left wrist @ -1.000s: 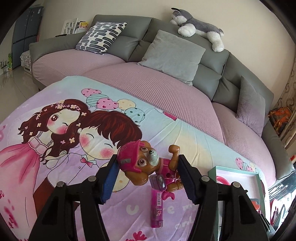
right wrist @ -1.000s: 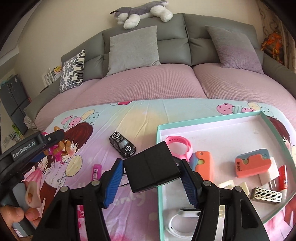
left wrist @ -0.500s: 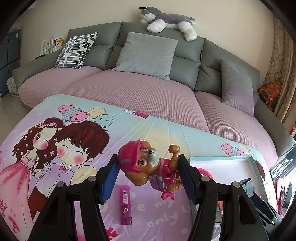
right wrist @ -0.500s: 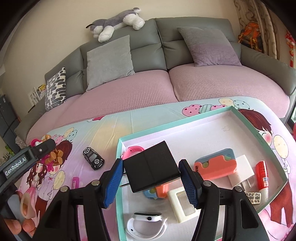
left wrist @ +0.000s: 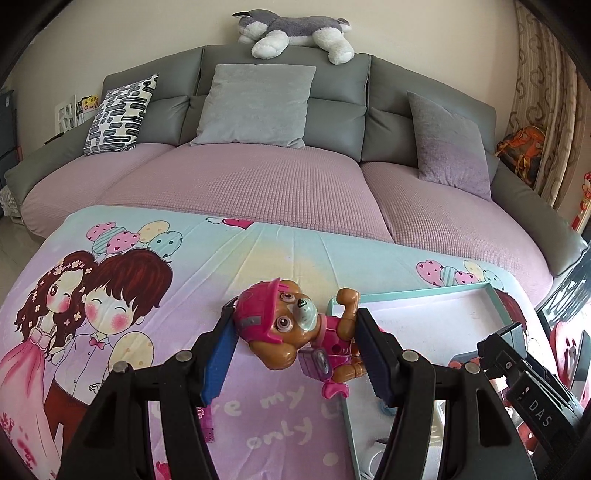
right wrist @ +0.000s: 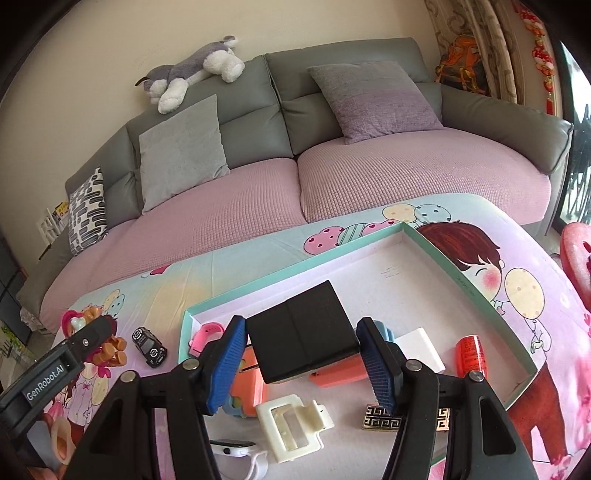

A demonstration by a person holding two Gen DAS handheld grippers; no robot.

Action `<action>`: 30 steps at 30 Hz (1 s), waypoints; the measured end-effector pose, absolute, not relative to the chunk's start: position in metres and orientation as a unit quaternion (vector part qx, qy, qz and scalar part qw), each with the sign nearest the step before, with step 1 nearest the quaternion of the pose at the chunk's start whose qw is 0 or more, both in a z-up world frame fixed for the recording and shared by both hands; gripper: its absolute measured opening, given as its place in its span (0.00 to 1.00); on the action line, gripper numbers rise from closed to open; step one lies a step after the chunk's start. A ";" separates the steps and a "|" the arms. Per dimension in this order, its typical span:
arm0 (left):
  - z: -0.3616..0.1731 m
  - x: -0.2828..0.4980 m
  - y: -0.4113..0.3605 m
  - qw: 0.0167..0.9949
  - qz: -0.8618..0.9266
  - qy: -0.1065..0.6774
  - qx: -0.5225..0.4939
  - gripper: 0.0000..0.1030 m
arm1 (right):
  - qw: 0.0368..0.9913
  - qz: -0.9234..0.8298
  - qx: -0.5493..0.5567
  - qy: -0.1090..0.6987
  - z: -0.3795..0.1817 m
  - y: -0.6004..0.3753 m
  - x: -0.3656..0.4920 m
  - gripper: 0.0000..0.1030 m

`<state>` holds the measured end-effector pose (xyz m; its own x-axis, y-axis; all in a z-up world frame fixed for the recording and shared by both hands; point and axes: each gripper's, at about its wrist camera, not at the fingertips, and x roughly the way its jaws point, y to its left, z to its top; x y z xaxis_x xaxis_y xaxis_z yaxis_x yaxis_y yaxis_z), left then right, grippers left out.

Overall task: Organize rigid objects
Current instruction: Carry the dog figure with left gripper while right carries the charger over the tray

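My left gripper [left wrist: 295,350] is shut on a brown toy dog in a pink helmet [left wrist: 295,332] and holds it above the cartoon bedsheet, beside the left rim of the teal-rimmed tray [left wrist: 424,291]. My right gripper [right wrist: 301,363] is shut on a black box [right wrist: 303,332] and holds it over the tray [right wrist: 436,254]. In the tray lie a pink watch band [right wrist: 207,332], orange pieces [right wrist: 340,374], a white block [right wrist: 421,349], a red tube [right wrist: 471,352], a cream frame [right wrist: 293,424] and a patterned bar [right wrist: 384,422]. The left gripper with the toy dog also shows in the right wrist view [right wrist: 99,343].
A black toy car [right wrist: 149,345] and a pink lighter [left wrist: 207,424] lie on the sheet left of the tray. A white watch [right wrist: 236,452] lies at the tray's near edge. A grey sofa with cushions [left wrist: 255,105] and a plush husky [left wrist: 295,31] is behind. A red stool [right wrist: 580,258] stands right.
Both grippers moved right with their loads. The toy dog now hangs by the tray's left rim, and the black box has moved from the tray's left edge to over its middle.
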<state>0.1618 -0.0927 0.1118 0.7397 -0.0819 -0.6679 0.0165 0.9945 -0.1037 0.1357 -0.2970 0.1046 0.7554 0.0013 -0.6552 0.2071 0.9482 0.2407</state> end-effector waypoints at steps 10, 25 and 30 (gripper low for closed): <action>0.103 0.176 -0.144 0.932 -0.070 0.354 -0.025 0.63 | 0.930 -0.109 0.144 0.320 0.107 -0.328 0.136 0.62; 0.087 0.187 -0.186 0.929 -0.111 0.352 0.000 0.63 | 0.918 -0.189 0.138 0.319 0.097 -0.364 0.138 0.62; 0.081 0.189 -0.190 0.926 -0.113 0.360 0.005 0.63 | 0.914 -0.203 0.132 0.327 0.093 -0.369 0.137 0.62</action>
